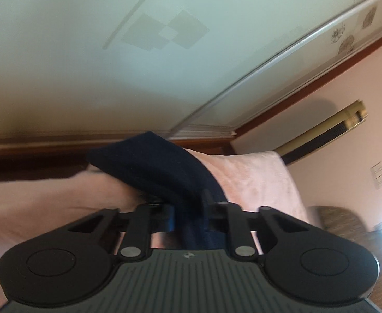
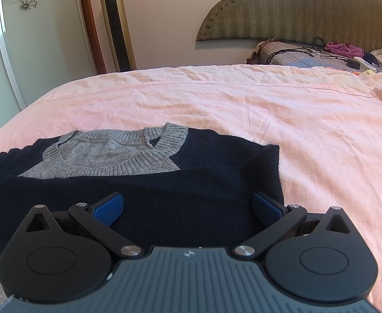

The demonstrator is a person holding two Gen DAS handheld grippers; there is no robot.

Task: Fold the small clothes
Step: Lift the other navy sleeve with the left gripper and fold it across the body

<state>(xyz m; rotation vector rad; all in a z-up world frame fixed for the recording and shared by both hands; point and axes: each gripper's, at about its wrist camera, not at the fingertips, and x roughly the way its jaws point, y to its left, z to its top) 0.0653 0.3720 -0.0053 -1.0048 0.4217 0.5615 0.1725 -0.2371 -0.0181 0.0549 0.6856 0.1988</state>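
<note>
A navy sweater (image 2: 204,156) with a grey knitted collar and chest panel (image 2: 112,151) lies flat on the pink bedsheet (image 2: 269,99), its lower part folded up over the body. My right gripper (image 2: 188,206) hovers over the sweater's near edge, open, its blue pads (image 2: 107,208) spread wide with only cloth below them. In the tilted left wrist view, my left gripper (image 1: 189,208) is shut on a fold of the navy sweater fabric (image 1: 149,164), which rises from between the fingers and drapes to the left over the pink sheet (image 1: 256,177).
A gold tower fan (image 2: 115,23) and a glass wardrobe door (image 2: 21,39) stand left of the bed. A padded headboard (image 2: 308,7) hangs on the back wall. Loose clothes, cables and a remote (image 2: 347,52) lie at the far right.
</note>
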